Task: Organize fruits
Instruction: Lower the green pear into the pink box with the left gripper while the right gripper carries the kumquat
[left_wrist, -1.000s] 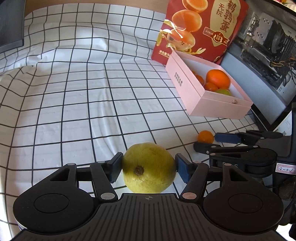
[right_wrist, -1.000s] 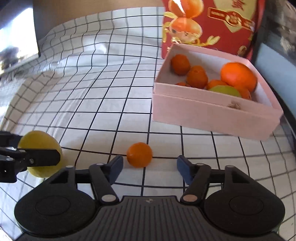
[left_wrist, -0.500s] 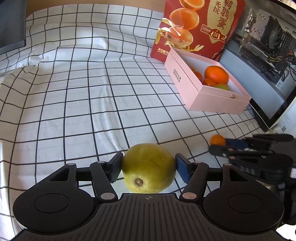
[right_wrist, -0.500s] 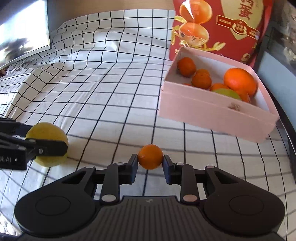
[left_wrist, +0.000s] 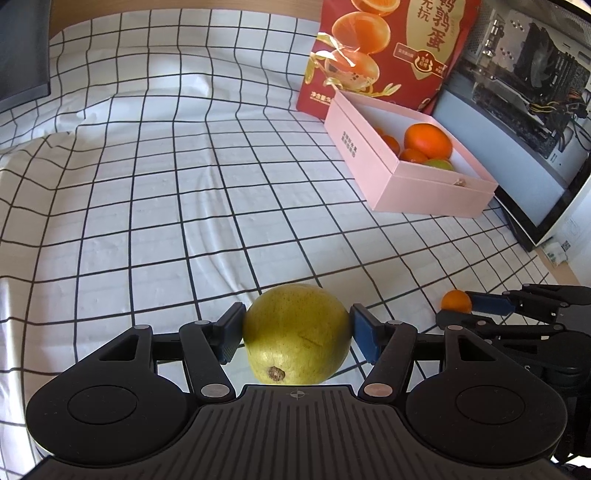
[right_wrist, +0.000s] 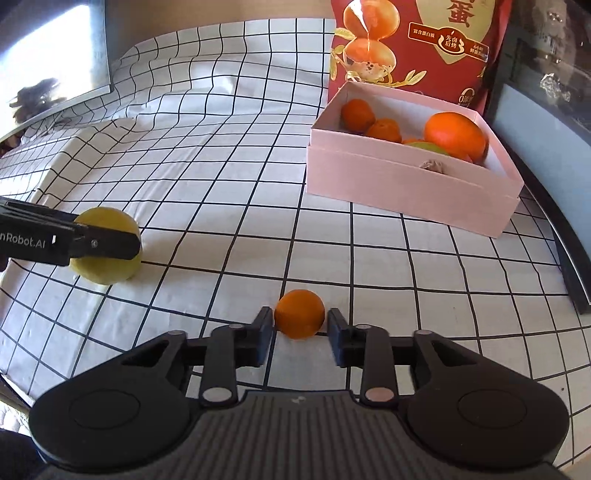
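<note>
Bench: white cloth with a black grid (left_wrist: 155, 206) is covering the bench, and it is lying a bit wrinkled at the far side.
Background: tall red snack bag with egg pictures (left_wrist: 384, 48) is standing behind the box, touching its far end.
Box: long pink cardboard box (right_wrist: 402, 184) is sitting open near the right side of the bench, with several orange fruits and one green one already inside.
Left tool: left tool (left_wrist: 297, 328) is squeezing the big round yellow-green pear (left_wrist: 295, 332) between both pads, stem end turned down toward the camera.
Pear change: a second ago the stem end was facing more forward, so the pear is tipping as the left tool is lifting it and swinging toward the box.
Right tool: right tool (right_wrist: 300, 325) is closing in on the small round orange tangerine (right_wrist: 300, 314); a second ago its pads were wide apart.
Right grip: left pad is touching the tangerine, but a thin gap is showing at the right pad, so I cannot tell if it is gripping yet.
Tangerine place: it is sitting on the cloth, well apart from the pink box.
Meaning: both loose fruits are getting picked at once, and the box is looking like the next stop.
</note>
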